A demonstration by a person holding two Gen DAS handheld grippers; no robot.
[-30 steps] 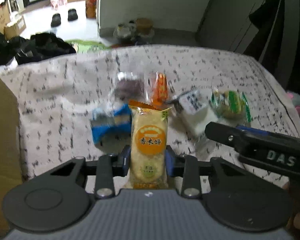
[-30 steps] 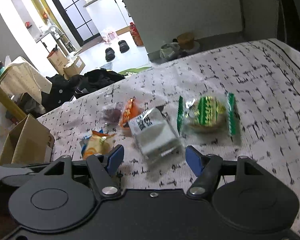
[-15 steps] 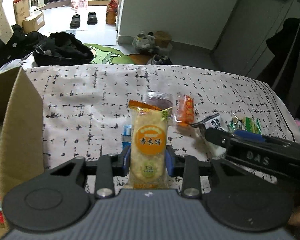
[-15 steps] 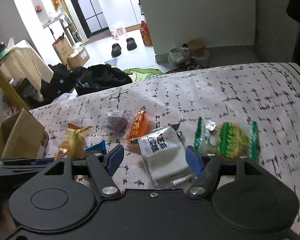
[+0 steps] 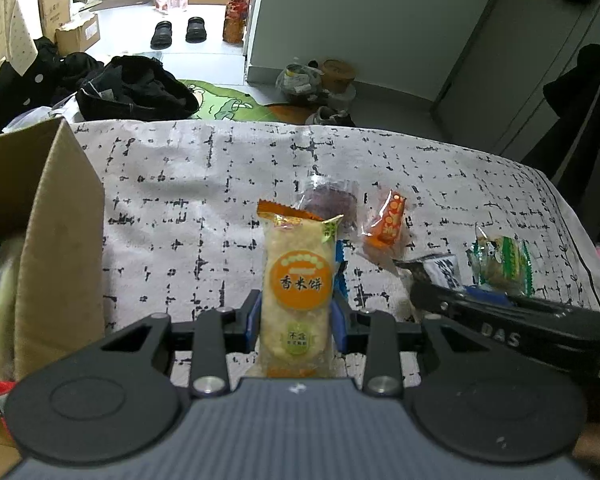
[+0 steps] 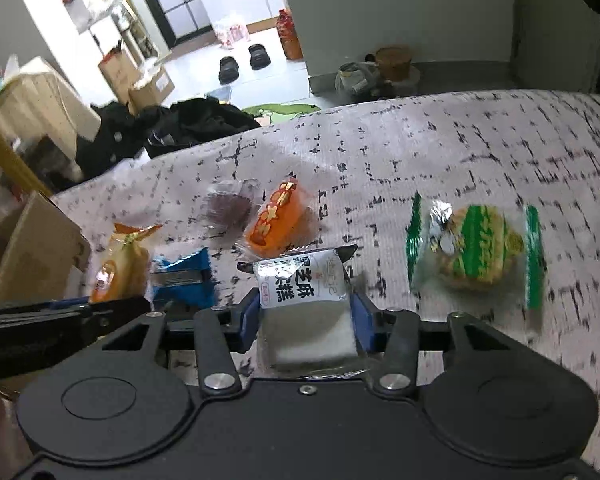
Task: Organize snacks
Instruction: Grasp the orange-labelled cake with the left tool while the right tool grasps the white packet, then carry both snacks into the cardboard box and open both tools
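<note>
Left gripper (image 5: 296,322) pinching a yellow rice cracker pack (image 5: 296,292), blue pads pressed on both sides, pack standing upright above the patterned cloth (image 5: 204,184). Right gripper (image 6: 309,320) closing on a white sesame cake pack (image 6: 306,312), pack sitting between the blue pads, both pads touching its sides. Only in the left view: inside of the cardboard box (image 5: 56,240) at the left edge, with other packs down in it, plus the right gripper poking in from the right as a black bar. Only in the right view: a blue pack (image 6: 184,280) lying flat in full between the cracker pack and the white pack; in the left view just a blue sliver behind the cracker. Clear in both views: an orange candy pack (image 6: 278,220) and a dark purple snack (image 6: 228,208) in a see-through wrapper side by side on the cloth, and a green striped cookie pack (image 6: 474,254) off to the right, apart from the rest. In the right view, the box only as a brown corner at the far left, with the left gripper coming in low beside it. Beyond the cloth, dark clothes (image 5: 132,88) and a pair of black shoes (image 5: 178,32) on the floor.
</note>
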